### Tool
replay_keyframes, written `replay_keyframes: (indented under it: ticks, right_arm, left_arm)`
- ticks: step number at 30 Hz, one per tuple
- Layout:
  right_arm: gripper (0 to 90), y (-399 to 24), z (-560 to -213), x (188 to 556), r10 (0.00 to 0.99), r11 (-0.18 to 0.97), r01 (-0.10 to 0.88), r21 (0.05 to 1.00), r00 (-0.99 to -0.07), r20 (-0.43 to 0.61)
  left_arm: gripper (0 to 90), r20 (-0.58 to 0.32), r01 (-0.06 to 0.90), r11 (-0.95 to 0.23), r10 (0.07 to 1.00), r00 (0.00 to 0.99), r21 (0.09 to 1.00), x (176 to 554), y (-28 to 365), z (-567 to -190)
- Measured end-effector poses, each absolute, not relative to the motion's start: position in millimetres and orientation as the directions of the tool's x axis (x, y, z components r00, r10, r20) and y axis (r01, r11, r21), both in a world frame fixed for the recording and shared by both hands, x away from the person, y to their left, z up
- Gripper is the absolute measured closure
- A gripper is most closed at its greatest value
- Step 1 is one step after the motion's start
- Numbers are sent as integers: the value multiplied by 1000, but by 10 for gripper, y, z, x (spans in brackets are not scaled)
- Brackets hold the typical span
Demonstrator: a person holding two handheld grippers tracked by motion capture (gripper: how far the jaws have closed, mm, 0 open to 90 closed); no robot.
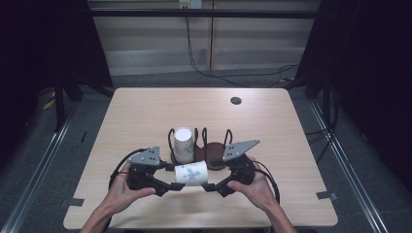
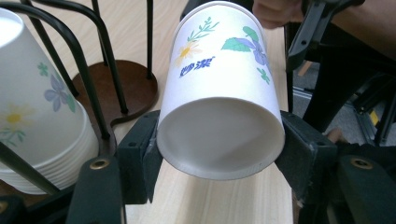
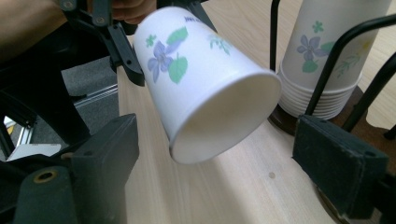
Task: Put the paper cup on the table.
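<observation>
Lying sideways between the two claws, just above the counter point(image 1: 145, 111): a flowered paper cup point(image 1: 190, 174), near the front edge. Clamped on the cup's narrow bottom end, left claw point(image 1: 171, 186), one pad pressed against each side of the base rim in the left gripper view. Standing apart around the cup's wide mouth end, right claw point(image 1: 208, 186), pads point(image 3: 109, 140) clear of the paper on both sides in the right gripper view, nothing gripped. Gripping each tool from below, a hand: left hand point(image 1: 121, 191), right hand point(image 1: 252, 187). Just behind the cup, a dark wire rack point(image 1: 201, 143) on a brown base, holding an upside-down cup stack point(image 1: 183, 144) in its left slot. Further back on the counter, a small dark round hole point(image 1: 236, 100).
</observation>
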State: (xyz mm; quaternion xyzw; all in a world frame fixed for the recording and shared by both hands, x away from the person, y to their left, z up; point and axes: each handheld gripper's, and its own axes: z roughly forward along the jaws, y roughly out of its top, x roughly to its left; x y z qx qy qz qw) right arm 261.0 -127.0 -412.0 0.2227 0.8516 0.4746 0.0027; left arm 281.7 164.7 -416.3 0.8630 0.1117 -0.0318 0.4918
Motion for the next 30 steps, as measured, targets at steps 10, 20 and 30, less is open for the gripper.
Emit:
replay_keyframes:
  ticks: [10,20,30]
  right_arm:
    - [148,-1339,-4147,2617,378,348,398,848,-888,262]
    - [158,-1365,-4201,2590,362,307,402,862,-887,285]
    - [159,-1380,-4234,2588,370,248,406,880,-879,302]
  left_arm:
    - [369,-156,207,-443,149,977,872,2801,1643,-4175]
    - [369,-155,199,-413,138,978,889,2768,1604,-4190]
    - [368,-184,219,-363,128,975,906,2772,1638,-4169]
